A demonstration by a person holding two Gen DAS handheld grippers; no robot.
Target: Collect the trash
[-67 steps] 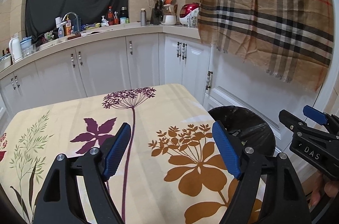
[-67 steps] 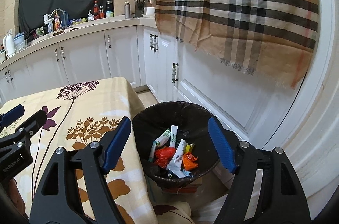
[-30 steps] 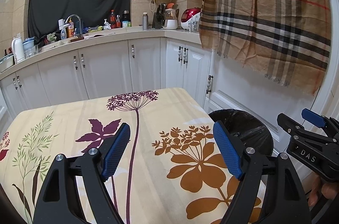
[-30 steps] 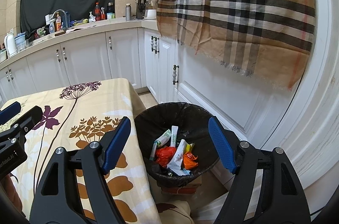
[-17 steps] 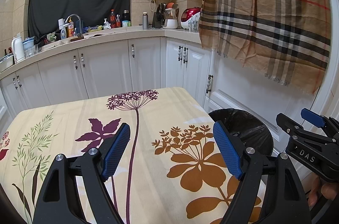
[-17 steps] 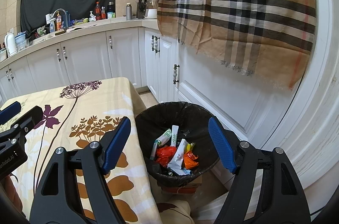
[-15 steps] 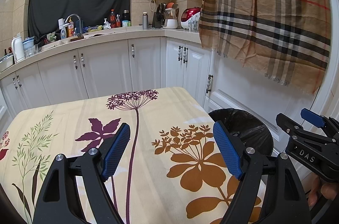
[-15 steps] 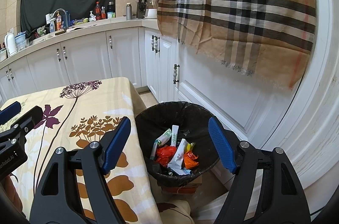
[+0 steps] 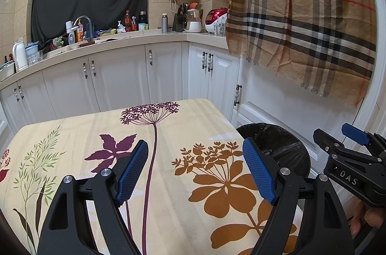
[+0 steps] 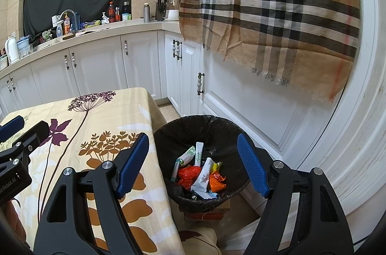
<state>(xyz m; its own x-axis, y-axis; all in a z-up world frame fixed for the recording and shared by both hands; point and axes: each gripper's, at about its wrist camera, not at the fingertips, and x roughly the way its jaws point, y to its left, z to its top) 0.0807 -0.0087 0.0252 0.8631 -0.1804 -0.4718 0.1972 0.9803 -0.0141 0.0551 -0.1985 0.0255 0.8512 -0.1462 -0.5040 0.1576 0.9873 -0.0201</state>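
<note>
A black-lined trash bin (image 10: 217, 127) stands on the floor at the table's right edge and holds white tubes (image 10: 202, 174) and orange wrappers (image 10: 216, 181). It also shows in the left wrist view (image 9: 284, 144). My right gripper (image 10: 193, 163) is open and empty, above the bin's near side. My left gripper (image 9: 195, 170) is open and empty over the flowered tablecloth (image 9: 96, 129). The right gripper shows at the right edge of the left wrist view (image 9: 349, 158). No trash shows on the cloth.
White cabinets (image 9: 120, 76) run behind the table, with a cluttered counter (image 9: 101, 37) above. A plaid scarf (image 10: 277, 13) hangs over the white door on the right. A narrow strip of floor (image 10: 166, 110) lies between table, bin and cabinets.
Both grippers drew back and rose slightly from 2.2 s ago. Over the last second nothing has visibly moved. Both stayed open.
</note>
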